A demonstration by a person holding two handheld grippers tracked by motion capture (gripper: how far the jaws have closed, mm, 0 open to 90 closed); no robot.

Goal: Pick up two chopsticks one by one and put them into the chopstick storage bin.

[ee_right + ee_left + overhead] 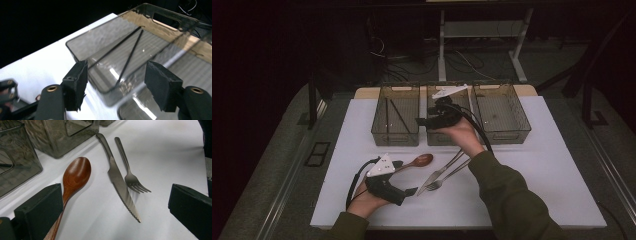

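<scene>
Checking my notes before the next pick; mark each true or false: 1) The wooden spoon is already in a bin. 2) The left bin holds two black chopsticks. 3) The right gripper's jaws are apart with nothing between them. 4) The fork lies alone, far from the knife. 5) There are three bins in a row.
1) False: the wooden spoon lies on the table, beside the left gripper.
2) True: the left bin holds two black chopsticks.
3) True: the right gripper is open and empty.
4) False: the fork lies right beside the knife.
5) True.
</scene>
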